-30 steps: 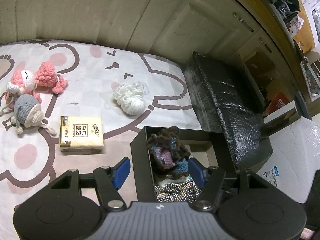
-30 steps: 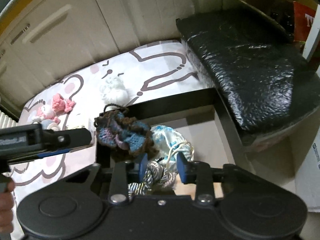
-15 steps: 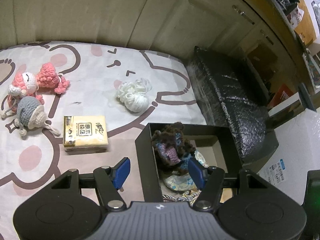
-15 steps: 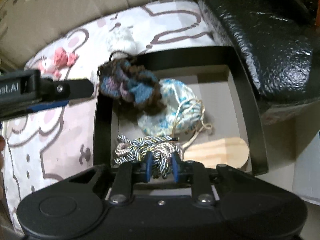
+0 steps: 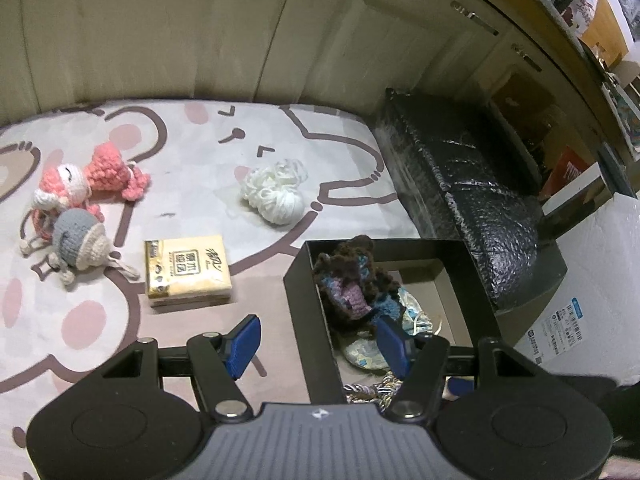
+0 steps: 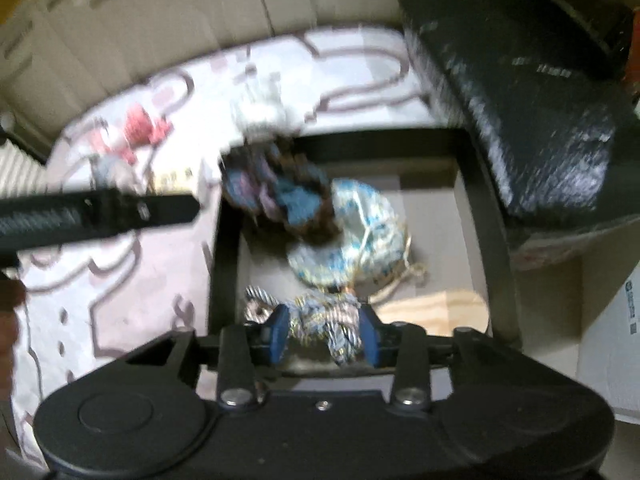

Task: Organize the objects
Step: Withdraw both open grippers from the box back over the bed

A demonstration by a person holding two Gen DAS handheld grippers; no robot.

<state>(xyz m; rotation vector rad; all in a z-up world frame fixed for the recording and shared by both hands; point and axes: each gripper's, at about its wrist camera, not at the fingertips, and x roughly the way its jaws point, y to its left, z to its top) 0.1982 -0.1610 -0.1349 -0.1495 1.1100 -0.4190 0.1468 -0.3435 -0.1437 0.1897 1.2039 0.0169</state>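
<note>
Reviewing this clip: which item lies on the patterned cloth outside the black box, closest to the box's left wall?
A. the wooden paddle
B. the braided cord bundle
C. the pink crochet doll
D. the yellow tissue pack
D: in the left wrist view the yellow tissue pack lies on the cloth just left of the black box.
</note>
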